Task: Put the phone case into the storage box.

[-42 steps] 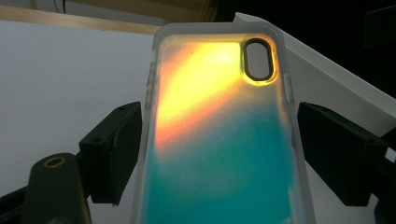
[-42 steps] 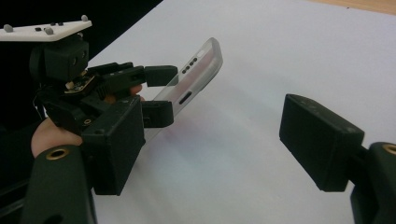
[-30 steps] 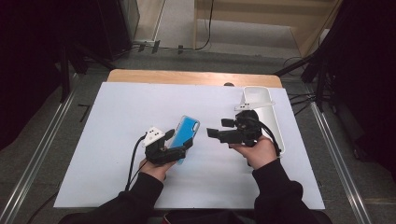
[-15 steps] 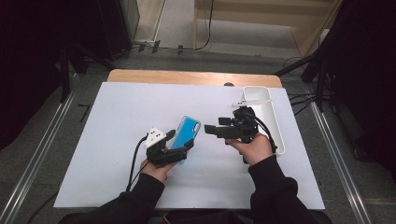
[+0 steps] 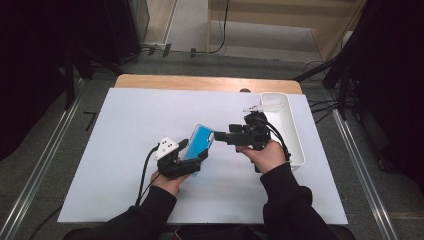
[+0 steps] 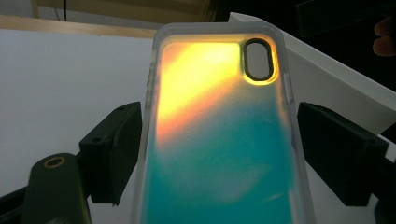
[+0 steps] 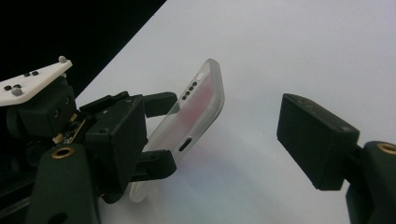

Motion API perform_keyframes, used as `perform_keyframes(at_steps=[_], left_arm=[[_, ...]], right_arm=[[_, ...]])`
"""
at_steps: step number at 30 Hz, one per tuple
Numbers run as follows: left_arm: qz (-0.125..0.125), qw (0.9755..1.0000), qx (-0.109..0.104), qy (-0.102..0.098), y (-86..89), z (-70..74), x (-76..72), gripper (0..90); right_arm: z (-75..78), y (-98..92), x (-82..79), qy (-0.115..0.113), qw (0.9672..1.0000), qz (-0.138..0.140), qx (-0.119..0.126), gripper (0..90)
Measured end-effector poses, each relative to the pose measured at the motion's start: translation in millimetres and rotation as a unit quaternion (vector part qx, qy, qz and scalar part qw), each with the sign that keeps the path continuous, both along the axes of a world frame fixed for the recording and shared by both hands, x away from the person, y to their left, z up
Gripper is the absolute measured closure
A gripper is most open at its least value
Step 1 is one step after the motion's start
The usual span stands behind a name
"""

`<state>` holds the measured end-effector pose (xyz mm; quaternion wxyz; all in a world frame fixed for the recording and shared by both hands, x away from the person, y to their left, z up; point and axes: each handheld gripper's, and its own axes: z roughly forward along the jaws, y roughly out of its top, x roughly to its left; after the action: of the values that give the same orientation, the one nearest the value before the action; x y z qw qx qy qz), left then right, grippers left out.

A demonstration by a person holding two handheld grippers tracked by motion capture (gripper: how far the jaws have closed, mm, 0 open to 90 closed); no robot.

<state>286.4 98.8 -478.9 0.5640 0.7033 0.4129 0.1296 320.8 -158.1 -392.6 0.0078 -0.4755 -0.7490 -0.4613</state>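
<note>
The phone case (image 5: 198, 143) is clamped by its long edges in the left hand-held gripper (image 5: 192, 155), tilted above the table (image 5: 125, 130) near its middle, camera hole toward 12 o'clock. The right hand-held gripper (image 5: 217, 137) has come in from 3 o'clock, away from the white tray (image 5: 295, 135), and its tips now sit just beside the case's upper corner; a second ago they stood apart. Its jaws are released, grasping nothing. A handover or two-handed hold looks imminent.
</note>
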Motion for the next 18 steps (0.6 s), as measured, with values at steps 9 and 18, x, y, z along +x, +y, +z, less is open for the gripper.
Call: perform_keyframes(at_steps=[9,18], left_arm=[[0.002,1.0,0.001,-0.005,-1.2,0.1,-0.9,16.6],[-0.002,0.9999,0.003,-0.01,-2.8,0.0,-1.9,16.6]], right_arm=[[-4.0,3.3,5.4,0.007,1.0,0.001,0.005,23.0],[-9.6,8.3,10.0,0.018,0.9998,0.001,0.008,23.4]])
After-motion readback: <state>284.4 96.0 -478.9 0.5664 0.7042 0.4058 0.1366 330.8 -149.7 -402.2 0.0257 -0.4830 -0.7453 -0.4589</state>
